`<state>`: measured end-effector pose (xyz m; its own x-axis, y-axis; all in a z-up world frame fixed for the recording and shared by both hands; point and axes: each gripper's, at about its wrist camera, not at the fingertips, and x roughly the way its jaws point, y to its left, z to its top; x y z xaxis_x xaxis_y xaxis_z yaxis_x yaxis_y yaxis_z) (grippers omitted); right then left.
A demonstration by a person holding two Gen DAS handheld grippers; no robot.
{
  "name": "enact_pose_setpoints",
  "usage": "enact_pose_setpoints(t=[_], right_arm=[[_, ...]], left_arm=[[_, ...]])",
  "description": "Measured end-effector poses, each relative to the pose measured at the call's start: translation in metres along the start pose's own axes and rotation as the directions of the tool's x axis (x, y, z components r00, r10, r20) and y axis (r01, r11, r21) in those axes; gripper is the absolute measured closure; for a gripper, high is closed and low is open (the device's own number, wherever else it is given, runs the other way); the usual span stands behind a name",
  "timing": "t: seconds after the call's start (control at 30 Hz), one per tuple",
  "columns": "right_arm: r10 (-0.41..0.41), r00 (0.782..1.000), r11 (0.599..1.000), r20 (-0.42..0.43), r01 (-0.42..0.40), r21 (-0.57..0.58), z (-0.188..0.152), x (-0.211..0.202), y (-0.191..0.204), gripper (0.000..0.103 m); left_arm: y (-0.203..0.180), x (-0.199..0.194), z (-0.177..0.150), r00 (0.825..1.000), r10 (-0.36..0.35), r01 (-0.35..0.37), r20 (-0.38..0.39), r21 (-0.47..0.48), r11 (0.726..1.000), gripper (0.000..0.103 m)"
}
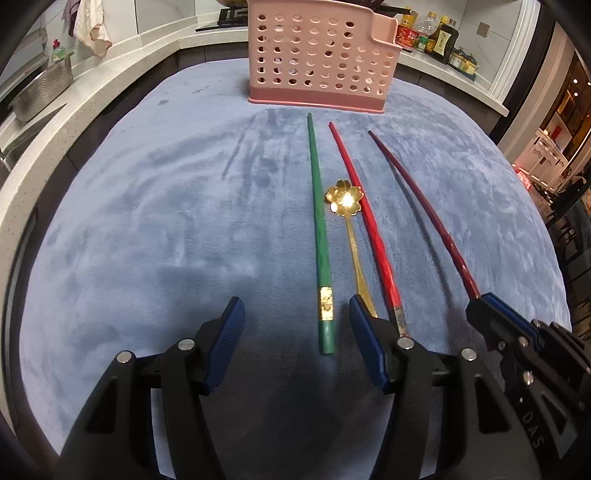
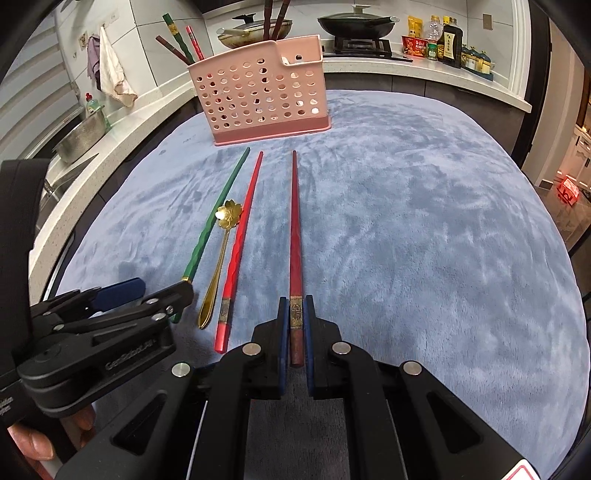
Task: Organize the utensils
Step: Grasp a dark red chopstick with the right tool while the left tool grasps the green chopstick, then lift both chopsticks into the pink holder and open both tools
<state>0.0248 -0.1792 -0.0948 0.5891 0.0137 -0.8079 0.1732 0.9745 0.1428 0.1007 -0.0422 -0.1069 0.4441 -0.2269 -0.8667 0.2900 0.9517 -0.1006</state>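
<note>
A green chopstick (image 1: pixel 320 236), a gold flower-bowl spoon (image 1: pixel 343 197), a red chopstick (image 1: pixel 364 221) and a dark red chopstick (image 1: pixel 421 206) lie side by side on the blue cloth (image 1: pixel 147 221), pointing at a pink perforated utensil holder (image 1: pixel 321 59). My left gripper (image 1: pixel 297 317) is open, its fingers on either side of the green chopstick's near end. My right gripper (image 2: pixel 296 314) is shut on the dark red chopstick (image 2: pixel 294 236) near its banded end; it shows in the left wrist view too (image 1: pixel 487 314). The holder (image 2: pixel 262 96) has several chopsticks standing in it.
A white counter (image 1: pixel 48 122) runs along the left with a steel colander (image 1: pixel 44 90) and a hanging towel (image 1: pixel 90 26). Sauce bottles (image 2: pixel 443 40) and a wok (image 2: pixel 356 22) on the stove stand behind. Open blue cloth (image 2: pixel 424 221) lies right of the chopsticks.
</note>
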Motion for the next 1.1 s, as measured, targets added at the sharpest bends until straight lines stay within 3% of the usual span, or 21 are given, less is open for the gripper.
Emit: enact_pose_setpoints(t=[0.17, 0.27, 0.43, 0.67, 0.83, 1.1], right_arm=[[0.000, 1.000, 1.000, -0.003, 0.000, 0.002, -0.002, 0.000, -0.001, 0.096], [0.000, 1.000, 1.000, -0.007, 0.000, 0.001, -0.003, 0.001, -0.001, 0.096], [0.001, 1.000, 1.000, -0.007, -0.001, -0.001, -0.005, 0.000, -0.001, 0.096], [0.005, 1.000, 1.000, 0.008, -0.005, -0.006, -0.008, -0.011, -0.002, 0.096], [-0.007, 0.998, 1.000, 0.057, 0.008, -0.019, -0.003, -0.035, -0.003, 0.096], [-0.021, 0.983, 0.999, 0.182, 0.026, -0.024, 0.027, -0.087, -0.004, 0.096]], left_arm=[[0.000, 0.005, 0.000, 1.000, 0.016, -0.016, 0.001, 0.011, 1.000, 0.054], [0.001, 0.004, -0.001, 1.000, 0.018, -0.018, 0.006, 0.027, 0.999, 0.063], [0.007, 0.000, -0.004, 1.000, -0.007, 0.006, 0.008, 0.049, 0.999, 0.094], [0.011, -0.023, -0.008, 0.999, -0.031, 0.028, 0.045, 0.057, 0.998, 0.095], [0.015, -0.060, -0.003, 0.992, -0.035, 0.028, 0.124, 0.051, 0.998, 0.095], [0.028, -0.124, 0.033, 0.958, -0.027, 0.022, 0.287, 0.019, 1.000, 0.095]])
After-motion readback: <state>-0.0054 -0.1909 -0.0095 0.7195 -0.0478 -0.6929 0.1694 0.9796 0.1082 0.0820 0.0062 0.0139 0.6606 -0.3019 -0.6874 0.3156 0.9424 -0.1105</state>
